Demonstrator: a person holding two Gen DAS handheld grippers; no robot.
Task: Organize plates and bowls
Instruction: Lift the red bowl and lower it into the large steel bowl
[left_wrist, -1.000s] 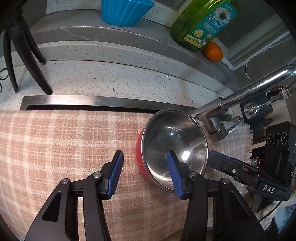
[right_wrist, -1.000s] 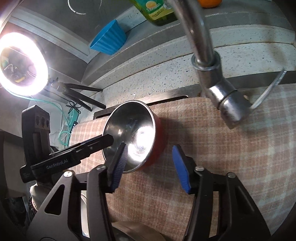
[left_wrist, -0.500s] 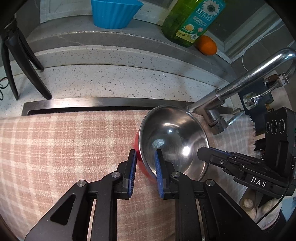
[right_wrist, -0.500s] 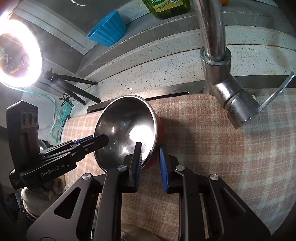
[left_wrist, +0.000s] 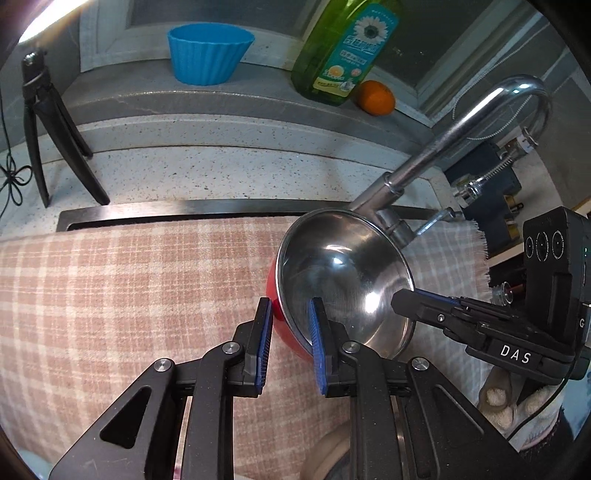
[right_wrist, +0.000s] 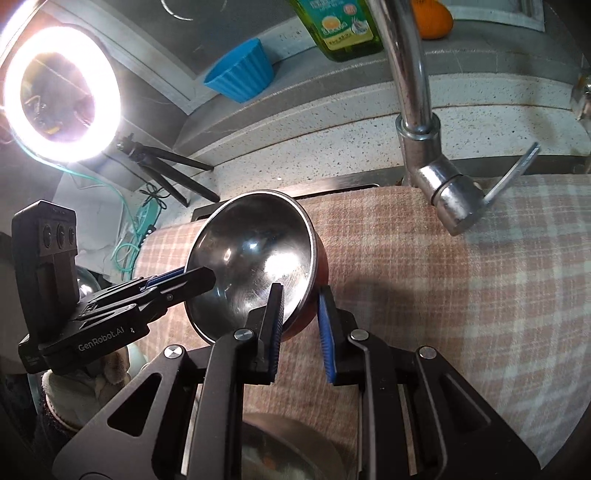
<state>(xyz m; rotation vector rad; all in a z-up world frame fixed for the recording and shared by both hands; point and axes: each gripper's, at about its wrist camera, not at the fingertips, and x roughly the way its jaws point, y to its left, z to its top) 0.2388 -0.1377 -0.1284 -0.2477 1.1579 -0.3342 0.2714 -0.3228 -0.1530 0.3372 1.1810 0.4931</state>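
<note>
I have the red steel-lined bowl (left_wrist: 343, 280) pinched on opposite rims, left gripper (left_wrist: 290, 341) and right gripper (right_wrist: 301, 328) both clamped, bowl mid-frame above the checked cloth (left_wrist: 129, 295).

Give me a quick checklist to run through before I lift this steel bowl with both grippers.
1. Left gripper closed on the bowl rim, one finger inside, one on the red outer wall: ok.
2. Right gripper closed on the opposite rim the same way: ok.
3. Bowl level: not ok, it sits tilted, its opening turned toward the cameras.
4. Clearance to the faucet: not ok in the left wrist view, where the far rim looks very near the faucet base.
5. Bowl empty: ok, only reflections inside.
6. Bowl free of the checked cloth: cannot tell, the underside is hidden.
</note>
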